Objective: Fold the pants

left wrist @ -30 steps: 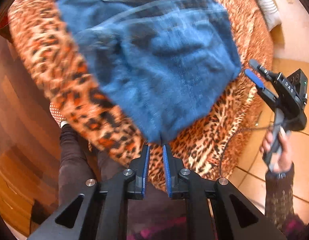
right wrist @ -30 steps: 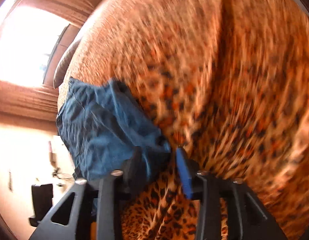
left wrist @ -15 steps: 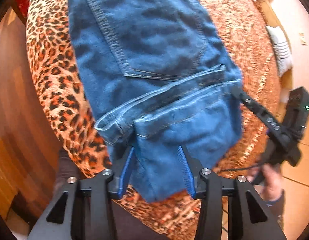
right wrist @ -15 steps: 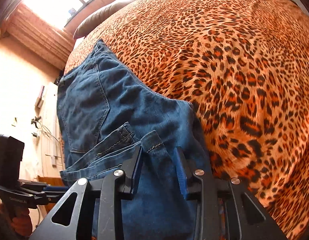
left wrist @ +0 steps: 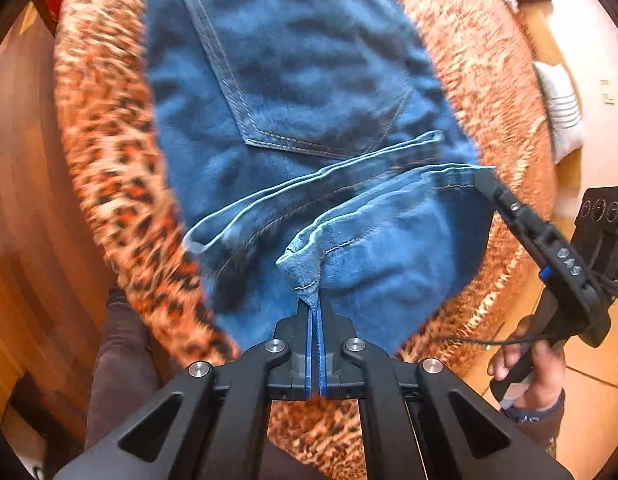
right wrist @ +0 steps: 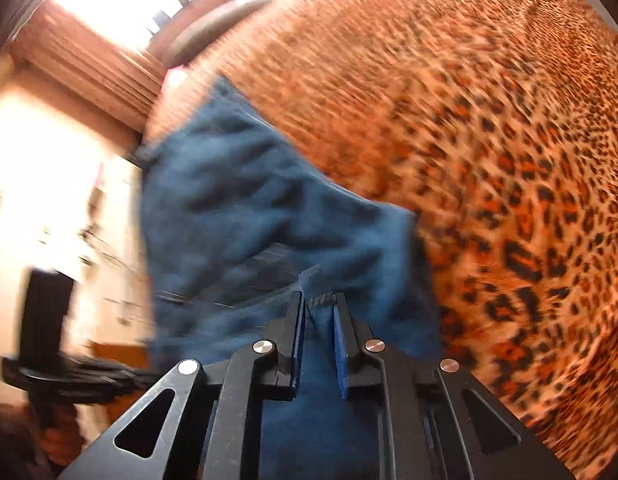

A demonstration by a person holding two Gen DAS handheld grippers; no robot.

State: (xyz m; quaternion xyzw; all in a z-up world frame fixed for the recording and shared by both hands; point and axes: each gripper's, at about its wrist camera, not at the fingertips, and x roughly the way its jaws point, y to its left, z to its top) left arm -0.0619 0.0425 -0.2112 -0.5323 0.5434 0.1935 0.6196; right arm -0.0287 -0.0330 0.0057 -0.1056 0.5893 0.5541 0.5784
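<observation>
Blue jeans (left wrist: 301, 92) lie folded on a leopard-print bed cover (left wrist: 109, 152), back pocket up, leg hems across the near part. My left gripper (left wrist: 316, 312) is shut on a pinch of the near denim hem. My right gripper (right wrist: 319, 304) holds a fold of the jeans (right wrist: 249, 216) between its nearly closed fingers at the other corner. It also shows in the left wrist view (left wrist: 485, 178), its tip at the right end of the hem. The right wrist view is blurred by motion.
The bed cover (right wrist: 489, 140) spreads wide to the right of the jeans. A white pillow (left wrist: 561, 116) lies at the far right edge. Wooden floor lies left of the bed, tiles to the right. The person's legs (left wrist: 121, 360) stand at the near edge.
Both grippers were open around the near denim half a second ago. Now the left has closed on the hem and the right has closed on its corner fold; both views blur with motion.
</observation>
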